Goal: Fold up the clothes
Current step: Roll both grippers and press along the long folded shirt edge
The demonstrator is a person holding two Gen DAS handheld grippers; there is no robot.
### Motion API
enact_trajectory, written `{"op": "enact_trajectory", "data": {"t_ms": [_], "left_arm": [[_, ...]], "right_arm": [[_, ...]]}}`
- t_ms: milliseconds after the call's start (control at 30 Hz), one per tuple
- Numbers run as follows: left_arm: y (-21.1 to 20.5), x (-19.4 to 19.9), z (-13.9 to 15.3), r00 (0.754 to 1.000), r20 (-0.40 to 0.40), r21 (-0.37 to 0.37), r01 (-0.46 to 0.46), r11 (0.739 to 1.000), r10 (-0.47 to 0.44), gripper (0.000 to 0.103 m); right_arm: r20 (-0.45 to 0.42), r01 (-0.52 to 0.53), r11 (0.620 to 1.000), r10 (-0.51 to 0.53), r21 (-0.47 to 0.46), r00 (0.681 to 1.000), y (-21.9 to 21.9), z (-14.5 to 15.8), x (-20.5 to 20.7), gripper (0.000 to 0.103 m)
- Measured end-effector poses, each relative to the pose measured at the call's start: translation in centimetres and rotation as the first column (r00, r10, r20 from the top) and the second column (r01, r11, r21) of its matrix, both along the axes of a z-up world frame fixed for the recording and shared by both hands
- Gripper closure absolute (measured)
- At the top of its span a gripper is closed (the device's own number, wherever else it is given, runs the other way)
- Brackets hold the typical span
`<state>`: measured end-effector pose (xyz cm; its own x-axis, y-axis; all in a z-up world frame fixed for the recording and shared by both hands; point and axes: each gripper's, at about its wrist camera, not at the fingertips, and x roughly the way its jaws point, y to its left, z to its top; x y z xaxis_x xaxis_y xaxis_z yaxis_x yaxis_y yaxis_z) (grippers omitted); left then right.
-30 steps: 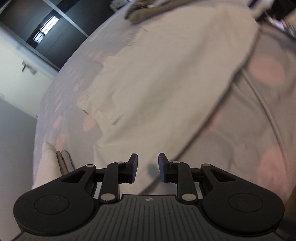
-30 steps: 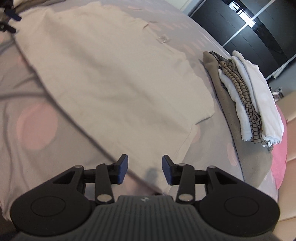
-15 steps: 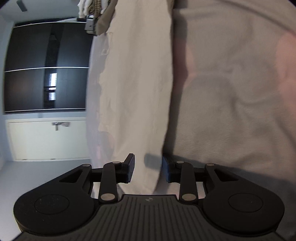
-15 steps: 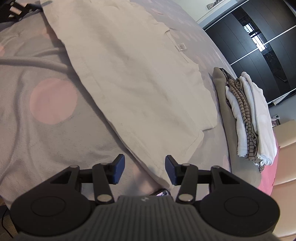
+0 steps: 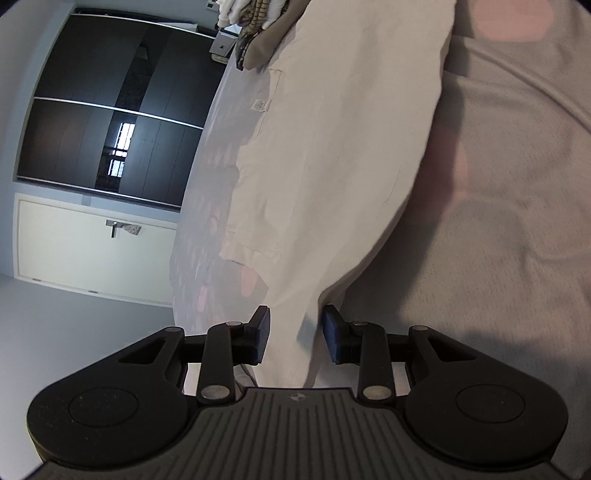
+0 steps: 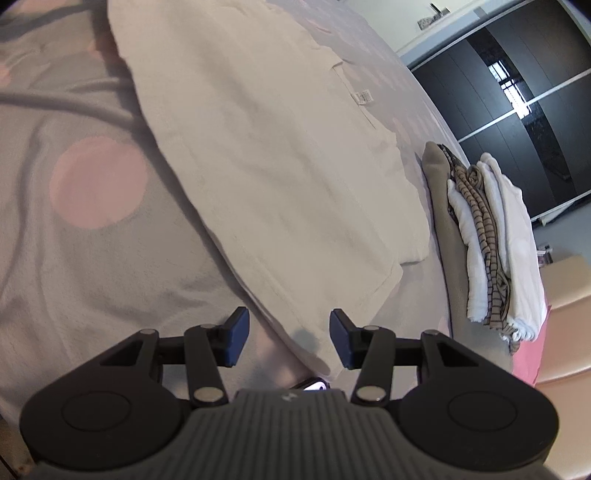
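A cream garment (image 5: pixel 332 155) lies flat on the grey bedspread with pink dots (image 5: pixel 509 229). In the left wrist view the camera is rolled on its side. My left gripper (image 5: pixel 295 334) is open, with a corner of the garment's edge lying between its fingers. The same garment (image 6: pixel 280 162) fills the right wrist view. My right gripper (image 6: pixel 288 338) is open, and the garment's near corner lies between its fingers. A small white label (image 6: pixel 364 98) shows on the garment.
A stack of folded clothes (image 6: pixel 487 236), white and striped on a grey piece, sits on the bed to the right of the garment, also at the top of the left view (image 5: pixel 255 26). A dark wardrobe (image 5: pixel 110 110) and a white door (image 5: pixel 92 243) stand beyond the bed.
Both grippers have moved in on the garment's edge, so cloth now lies between each pair of fingers. The left gripper has rolled onto its side. Both stay open.
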<state>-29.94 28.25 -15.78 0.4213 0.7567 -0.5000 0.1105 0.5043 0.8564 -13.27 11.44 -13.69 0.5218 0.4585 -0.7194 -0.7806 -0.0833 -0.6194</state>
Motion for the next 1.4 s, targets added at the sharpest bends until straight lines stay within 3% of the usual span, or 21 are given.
{"op": "enact_trajectory", "data": {"t_ms": [200, 467, 700, 733, 800, 900, 1133, 1233, 1400], "left_arm": [[0.2, -1.0, -0.2, 1.000, -0.008, -0.003, -0.001, 1.000, 0.001, 0.073], [1.1, -0.9, -2.4, 0.998, -0.051, 0.015, -0.031, 0.999, 0.032, 0.073], [1.7, -1.1, -3.6, 0.996, -0.083, 0.048, -0.035, 0.998, 0.039, 0.073], [1.7, -1.2, -3.5, 0.996, -0.079, 0.045, -0.036, 0.998, 0.039, 0.073], [1.8, -1.1, -3.2, 0.996, -0.072, 0.030, -0.047, 0.998, 0.049, 0.074], [1.8, -1.2, -2.4, 0.996, -0.068, 0.008, -0.055, 0.998, 0.055, 0.081], [1.7, -2.8, -3.0, 0.990, -0.134, 0.079, -0.043, 0.996, 0.054, 0.081], [1.9, -3.2, -3.0, 0.988, -0.132, 0.081, -0.069, 0.994, 0.080, 0.081], [1.9, -3.7, -3.5, 0.985, -0.147, 0.095, -0.080, 0.992, 0.094, 0.080]], "right_arm": [[0.144, -0.103, 0.994, 0.108, -0.042, 0.984, -1.2, -1.8, -1.1, 0.051], [0.336, -0.218, 0.968, 0.249, -0.126, 0.908, -1.1, -4.4, -2.4, 0.052], [0.409, -0.253, 0.955, 0.295, -0.155, 0.863, -0.6, -5.0, -2.2, 0.061], [0.417, -0.255, 0.954, 0.299, -0.158, 0.858, -0.5, -5.0, -2.1, 0.072], [0.402, -0.227, 0.964, 0.263, -0.136, 0.877, -0.4, -4.2, -1.8, 0.085], [0.371, -0.174, 0.981, 0.193, -0.084, 0.909, -0.2, -2.7, -1.2, 0.088], [0.299, -0.059, 0.998, 0.049, 0.024, 0.953, 0.8, -0.8, 0.3, 0.091], [0.228, -0.012, 0.998, -0.001, 0.057, 0.974, 1.1, 0.4, 1.0, 0.091], [0.185, 0.002, 0.998, -0.013, 0.057, 0.983, 1.3, 1.3, 1.3, 0.090]]}}
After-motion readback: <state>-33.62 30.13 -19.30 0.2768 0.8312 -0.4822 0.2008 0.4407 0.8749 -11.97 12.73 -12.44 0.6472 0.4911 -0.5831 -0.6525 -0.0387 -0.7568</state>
